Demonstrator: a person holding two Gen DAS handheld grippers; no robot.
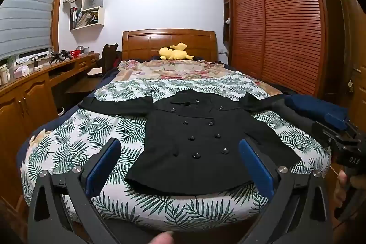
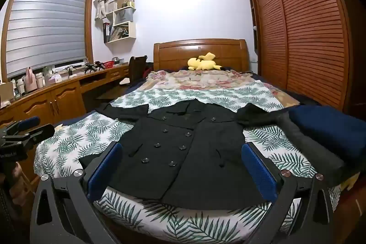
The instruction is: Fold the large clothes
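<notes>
The coat is matt black woven cloth with glossy black plastic-looking buttons. The bed cover beneath it is smooth printed cloth with a leaf pattern. At the bed's right edge lie folded garments of matt cloth, one navy, one dark grey. The headboard and wardrobe doors are varnished wood with a semi-gloss finish; the doors are slatted. The left tongs and right tongs have matt black frames, bright metal screw heads and textured blue pads.
</notes>
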